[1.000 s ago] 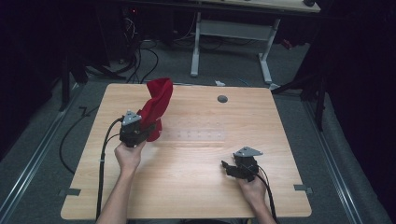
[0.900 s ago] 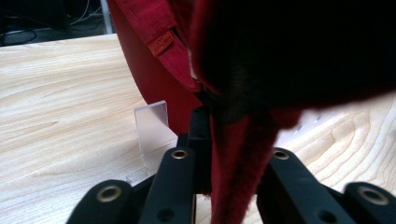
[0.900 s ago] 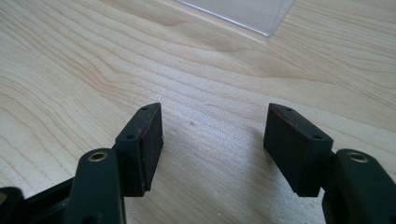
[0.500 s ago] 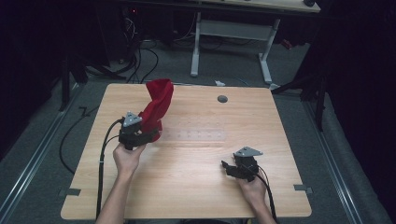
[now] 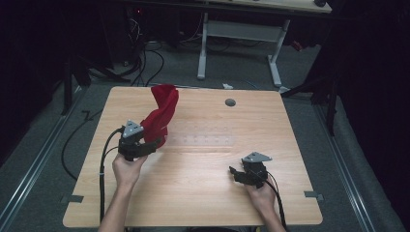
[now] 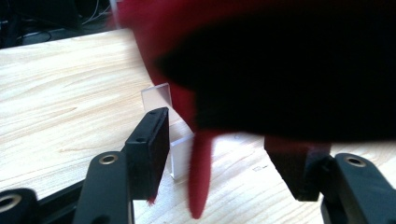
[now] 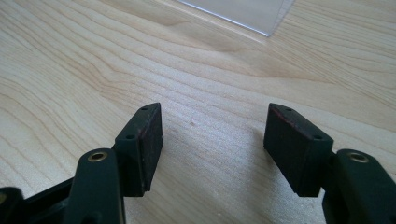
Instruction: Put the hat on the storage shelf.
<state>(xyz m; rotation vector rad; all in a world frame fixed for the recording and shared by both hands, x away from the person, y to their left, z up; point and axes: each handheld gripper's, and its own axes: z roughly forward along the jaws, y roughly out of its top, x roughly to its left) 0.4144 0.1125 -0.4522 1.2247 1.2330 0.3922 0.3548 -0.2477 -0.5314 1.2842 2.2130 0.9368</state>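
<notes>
since the earlier frame the left gripper point(image 5: 153, 143) has pulled back a touch and its jaws have just been opening, so the red cloth point(image 5: 161, 112) isn't pinched anymore. a strip of it hangs loose between the parted pads point(image 6: 150, 142), the rest rising just ahead of them over the table point(image 5: 203, 193). right gripper point(image 5: 234, 174) sits well apart, jaws wide, nothing between them but bare wood.

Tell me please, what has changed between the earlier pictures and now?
The left gripper has just been opening its jaws and let go of the red cloth; a fold still hangs between them, no pad pressing it. The cloth stays draped upright, and the right gripper rests open on the table as before.
</notes>
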